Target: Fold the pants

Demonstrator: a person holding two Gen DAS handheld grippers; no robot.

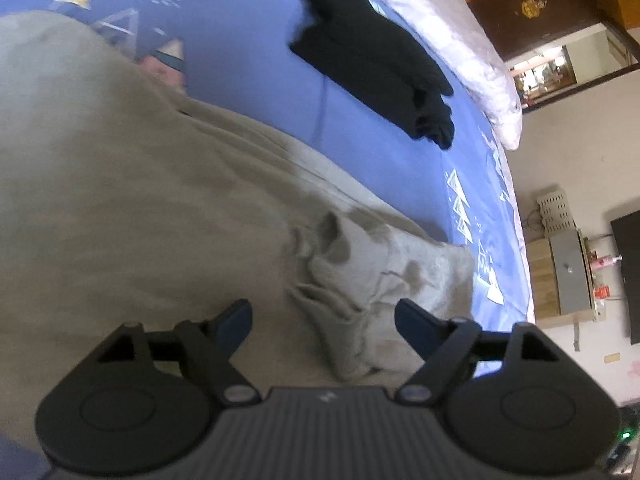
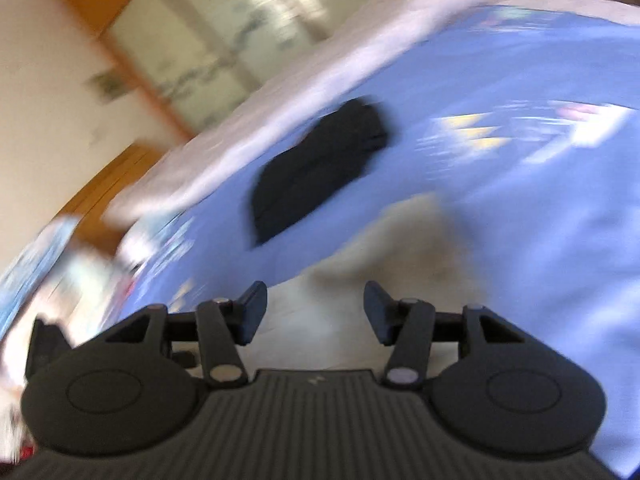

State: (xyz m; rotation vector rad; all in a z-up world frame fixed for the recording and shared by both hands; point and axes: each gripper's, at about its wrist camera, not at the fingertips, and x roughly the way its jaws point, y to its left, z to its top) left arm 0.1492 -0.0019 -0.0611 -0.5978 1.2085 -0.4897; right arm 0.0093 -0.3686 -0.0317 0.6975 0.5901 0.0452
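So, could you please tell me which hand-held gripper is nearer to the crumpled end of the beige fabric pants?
Left. The left hand-held gripper hovers open right over the beige fabric pants' crumpled end. The right hand-held gripper, also open, sits over a smoother stretch of them; no crumpled end shows there.

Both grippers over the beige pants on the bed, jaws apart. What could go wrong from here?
1. The left gripper is open over a bunched, wrinkled end of the beige pants; closing there may pinch several layers and skew the fold.
2. The right gripper is open too, its view blurred, so its grasp may miss.
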